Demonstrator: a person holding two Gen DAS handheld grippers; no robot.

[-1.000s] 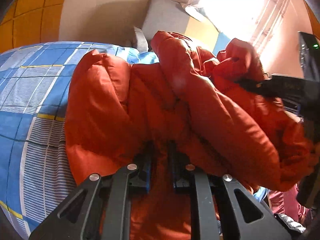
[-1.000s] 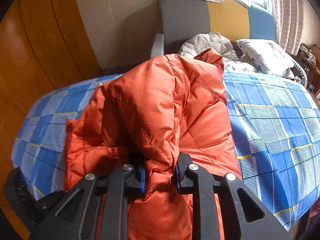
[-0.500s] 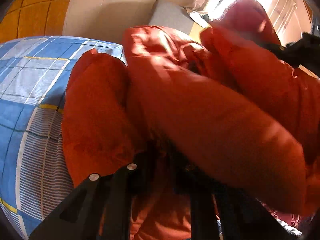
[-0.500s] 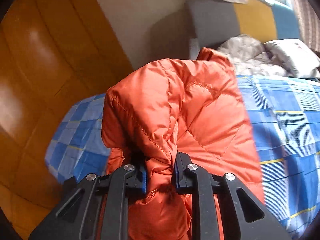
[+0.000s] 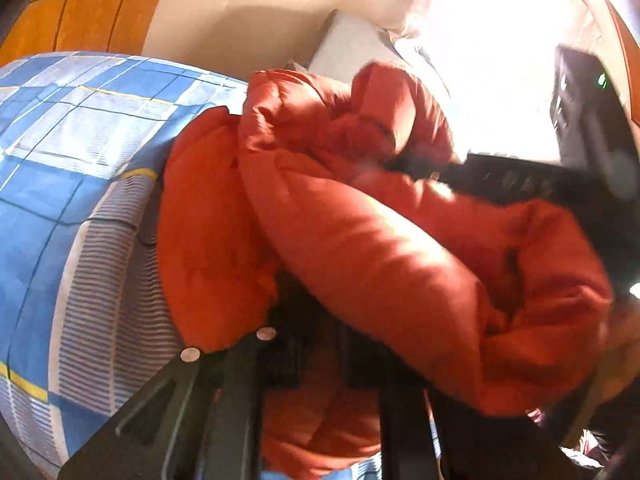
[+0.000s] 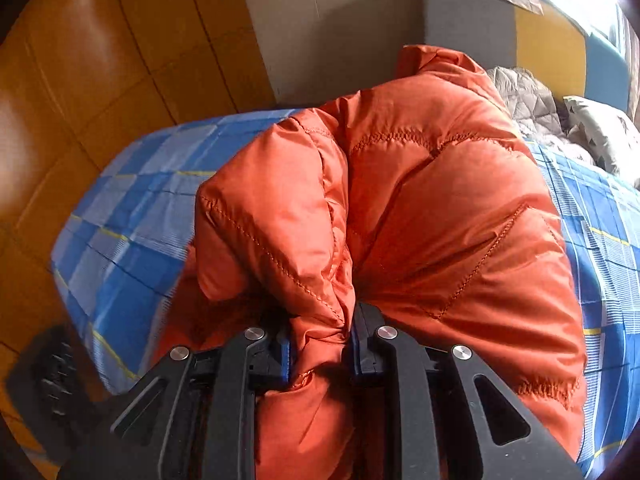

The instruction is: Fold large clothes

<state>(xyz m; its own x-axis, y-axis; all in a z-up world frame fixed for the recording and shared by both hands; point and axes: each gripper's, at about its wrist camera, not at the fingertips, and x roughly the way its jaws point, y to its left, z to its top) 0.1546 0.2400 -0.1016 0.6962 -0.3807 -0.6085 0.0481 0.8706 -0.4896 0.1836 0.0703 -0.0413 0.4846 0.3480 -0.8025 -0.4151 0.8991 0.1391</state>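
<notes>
An orange puffer jacket (image 6: 440, 216) lies bunched over the blue checked bedspread (image 6: 132, 216). My right gripper (image 6: 320, 344) is shut on a pinched fold of the jacket, its blue pads pressing the fabric from both sides. In the left wrist view the same orange puffer jacket (image 5: 360, 248) bulges over my left gripper (image 5: 320, 360); dark shadow and cloth hide its pads, and jacket fabric runs down between the fingers. The right gripper (image 5: 424, 168) reaches in from the right there, biting into an upper fold.
The bedspread (image 5: 80, 184) falls away at the bed's near edge. A grey, yellow and blue headboard (image 6: 520, 36), a grey quilt (image 6: 524, 100) and a pillow (image 6: 600, 132) sit at the back. Orange wood panels (image 6: 80, 80) stand left; a bright window (image 5: 500, 40) glares.
Both grippers have swung sideways with the jacket still pinched. The right wrist view has tipped down and rolled, showing more wood panel; a jacket fold has dropped lower across the left wrist view.
</notes>
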